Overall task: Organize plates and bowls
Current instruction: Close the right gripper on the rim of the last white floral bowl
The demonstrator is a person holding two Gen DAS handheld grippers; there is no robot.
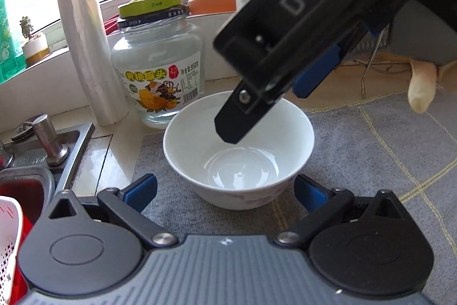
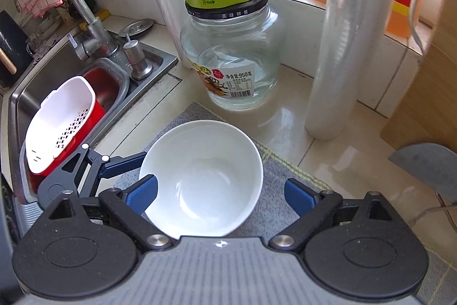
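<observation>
A white bowl (image 1: 238, 159) (image 2: 202, 179) stands upright on a grey mat (image 1: 371, 162) by the sink. My left gripper (image 1: 225, 190) is open, its blue pads low on either side of the bowl's base. Its left finger (image 2: 125, 163) shows in the right wrist view, reaching the bowl's left rim. My right gripper (image 2: 221, 190) is open too and comes in from the upper right above the bowl, where its black finger (image 1: 231, 127) hangs over the inside. Its left pad (image 2: 142, 190) is close to the rim; the right pad stands apart. Neither gripper holds anything.
A glass jar (image 2: 234, 62) with a green lid stands just behind the bowl. Two rolls of plastic wrap (image 2: 342, 47) (image 1: 85, 42) flank it. The sink (image 2: 34, 93) to the left holds a red and white strainer basket (image 2: 65, 122). A cardboard box (image 2: 428, 90) stands at the right.
</observation>
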